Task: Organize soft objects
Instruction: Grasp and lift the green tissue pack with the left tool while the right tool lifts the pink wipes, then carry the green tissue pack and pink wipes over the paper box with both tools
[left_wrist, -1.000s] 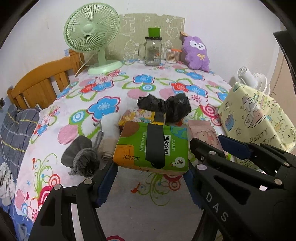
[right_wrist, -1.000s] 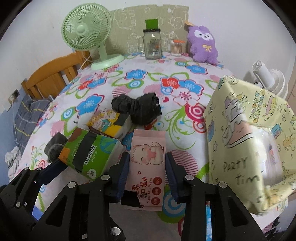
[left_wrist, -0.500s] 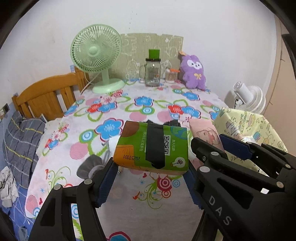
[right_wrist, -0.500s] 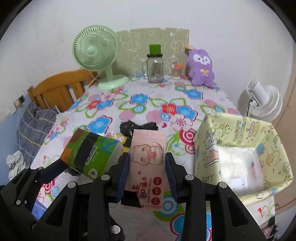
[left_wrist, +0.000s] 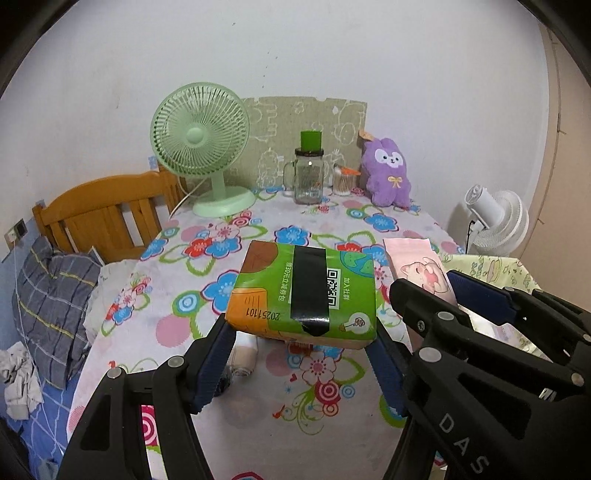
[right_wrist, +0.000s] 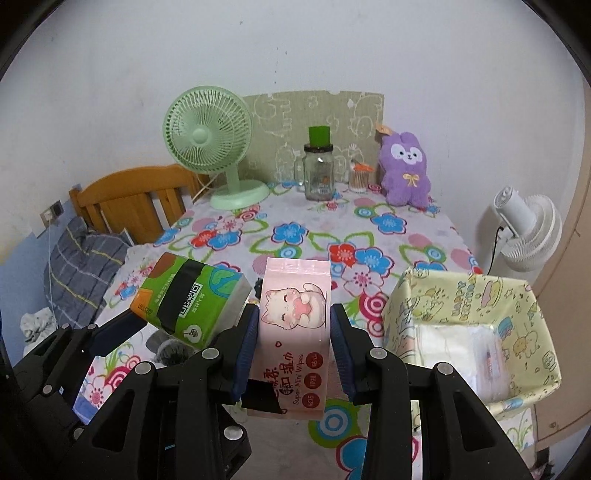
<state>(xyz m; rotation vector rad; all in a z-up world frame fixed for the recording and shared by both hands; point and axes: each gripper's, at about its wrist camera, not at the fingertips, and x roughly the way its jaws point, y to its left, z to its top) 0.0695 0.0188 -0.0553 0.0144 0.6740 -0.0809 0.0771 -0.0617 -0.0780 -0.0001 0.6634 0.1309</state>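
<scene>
My left gripper (left_wrist: 301, 336) is shut on a green and orange tissue pack (left_wrist: 303, 295) with a black tape band, held up over the flowered table (left_wrist: 236, 236). My right gripper (right_wrist: 293, 332) is shut on a pink wet-wipes pack (right_wrist: 293, 317) with a cat picture, also lifted. Each view shows the other hand's load: the tissue pack (right_wrist: 188, 299) at left, the wipes pack (left_wrist: 417, 269) at right. A yellow cartoon-print fabric bin (right_wrist: 476, 325) stands at the right with a white packet inside. A rolled sock (left_wrist: 243, 356) peeks out under the tissue pack.
At the table's far edge stand a green desk fan (left_wrist: 201, 147), a glass jar with green lid (left_wrist: 309, 173), a cotton-swab cup (left_wrist: 343, 181) and a purple plush (left_wrist: 388, 173). A wooden chair (left_wrist: 107, 218) and plaid pillow (left_wrist: 51, 295) lie left; a white fan (right_wrist: 524, 229) stands right.
Both grippers have risen from the table with their packs. The black bundle, small yellow pack and grey socks have slid down out of sight behind the packs, and the bin's inside now shows.
</scene>
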